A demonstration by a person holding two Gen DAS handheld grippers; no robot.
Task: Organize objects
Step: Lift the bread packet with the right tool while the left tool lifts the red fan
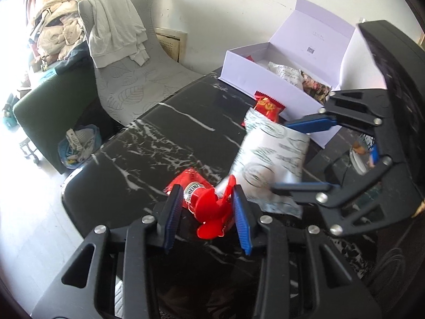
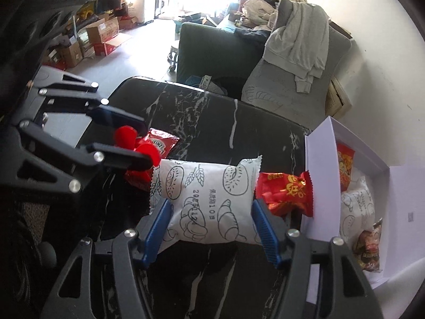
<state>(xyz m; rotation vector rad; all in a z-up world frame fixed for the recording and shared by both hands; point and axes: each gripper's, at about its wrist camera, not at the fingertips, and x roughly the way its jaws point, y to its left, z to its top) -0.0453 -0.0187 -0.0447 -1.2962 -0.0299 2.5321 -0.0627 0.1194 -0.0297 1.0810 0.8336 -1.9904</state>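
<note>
My left gripper (image 1: 205, 216) is closed around a red Heinz ketchup pouch (image 1: 198, 199) by its cap end, on the black marble table (image 1: 148, 146); it also shows in the right wrist view (image 2: 144, 146). My right gripper (image 2: 211, 226) is shut on a white bread packet (image 2: 209, 199) printed with pastry drawings, fingers on both its sides; the packet also shows in the left wrist view (image 1: 268, 159). A red snack packet (image 2: 285, 192) lies between the bread packet and the open white box (image 2: 317, 175).
The white box (image 1: 265, 79) holds another white bread packet (image 2: 357, 207), a red packet (image 2: 345, 164) and a dark snack packet (image 2: 369, 247). A grey chair with a sweatshirt (image 1: 117, 26) and a green sofa (image 1: 53, 101) stand beyond the table's far edge.
</note>
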